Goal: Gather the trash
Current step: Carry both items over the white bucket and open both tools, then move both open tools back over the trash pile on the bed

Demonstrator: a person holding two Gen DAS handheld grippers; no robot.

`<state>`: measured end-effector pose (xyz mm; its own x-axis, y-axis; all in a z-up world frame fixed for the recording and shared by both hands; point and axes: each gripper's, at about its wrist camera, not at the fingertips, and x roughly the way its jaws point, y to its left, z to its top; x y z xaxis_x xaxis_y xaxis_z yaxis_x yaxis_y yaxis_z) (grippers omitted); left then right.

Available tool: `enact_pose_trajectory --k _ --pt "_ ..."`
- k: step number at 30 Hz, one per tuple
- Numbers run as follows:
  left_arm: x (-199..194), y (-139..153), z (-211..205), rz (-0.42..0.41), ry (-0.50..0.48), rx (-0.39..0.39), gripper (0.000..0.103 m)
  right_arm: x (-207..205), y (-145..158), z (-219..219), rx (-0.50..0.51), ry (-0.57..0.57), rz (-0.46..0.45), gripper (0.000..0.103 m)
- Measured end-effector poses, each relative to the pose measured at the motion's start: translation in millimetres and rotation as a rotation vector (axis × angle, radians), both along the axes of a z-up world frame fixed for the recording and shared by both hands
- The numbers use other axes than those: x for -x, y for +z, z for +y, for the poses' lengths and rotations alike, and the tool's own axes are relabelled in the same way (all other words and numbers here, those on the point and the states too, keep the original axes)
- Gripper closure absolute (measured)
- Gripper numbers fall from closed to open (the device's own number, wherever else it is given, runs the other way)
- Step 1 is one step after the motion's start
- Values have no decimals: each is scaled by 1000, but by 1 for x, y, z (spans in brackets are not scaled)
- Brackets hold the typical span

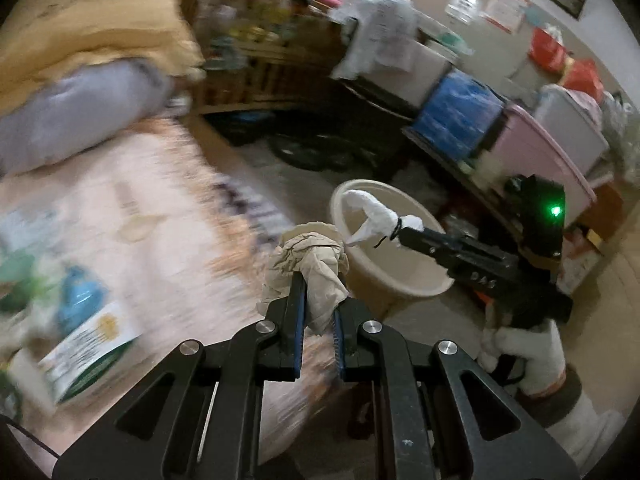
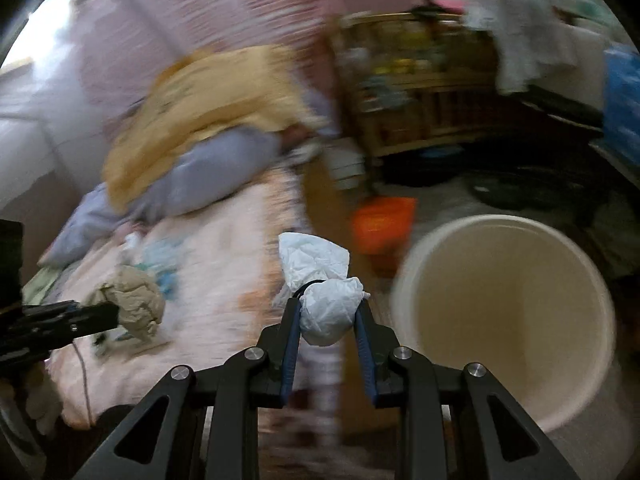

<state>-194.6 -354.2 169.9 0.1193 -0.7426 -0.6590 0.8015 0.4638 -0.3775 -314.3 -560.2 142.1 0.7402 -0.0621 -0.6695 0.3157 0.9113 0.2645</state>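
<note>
One bucket [image 2: 508,320], cream, round and open-topped, stands on the floor. In the right wrist view it lies just right of the right tongs [image 2: 328,308] and past their tips; what shows of its inside wall and bottom is bare. In the left wrist view the bucket [image 1: 400,276] sits ahead and right of the left tongs [image 1: 318,300], with the right tongs [image 1: 404,234] reaching over its rim.

Two pieces of trash are counted, one per tong. The left tongs are clamped on a beige paper wad [image 1: 310,268], which bulges above and between the pads. The right tongs are clamped on a white bag [image 2: 326,286], tied at its neck with a black band; the knotted lower part sits between the pads and the loose top stands beyond the tips. From the left wrist view that white bag [image 1: 376,216] hangs over the bucket mouth.

The right wrist view alone shows an orange box [image 2: 382,226] on the floor left of the bucket, and the left tongs [image 2: 116,314] at far left carrying the paper wad [image 2: 134,304] over the pink bedding [image 2: 216,280]. The left wrist view alone shows the gloved hand [image 1: 520,356] on the right tongs' handle, a green light on that unit, a printed packet [image 1: 86,352] on the bedding [image 1: 152,216] left of the tongs, and stacked bins along the wall. Both views are blurred away from the tongs.
</note>
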Motion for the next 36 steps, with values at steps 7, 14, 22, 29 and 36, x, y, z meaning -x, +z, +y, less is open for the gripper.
enact_pose_trajectory --k 7,14,22,29,36 --pt "14 -10 -104 66 -120 16 92 36 -18 -74 10 -228 68 78" --pt "11 -35 -154 165 -115 0 58 57 -38 -105 -47 -334 87 61" --pt "20 -22 -117 15 -17 -64 58 47 -40 -86 -50 -269 80 61" --pt "17 -20 -57 -142 162 -142 58 22 -28 -46 17 -189 77 60" --pt "10 -20 -4 -224 282 -170 58 -5 -19 2 49 -96 72 45"
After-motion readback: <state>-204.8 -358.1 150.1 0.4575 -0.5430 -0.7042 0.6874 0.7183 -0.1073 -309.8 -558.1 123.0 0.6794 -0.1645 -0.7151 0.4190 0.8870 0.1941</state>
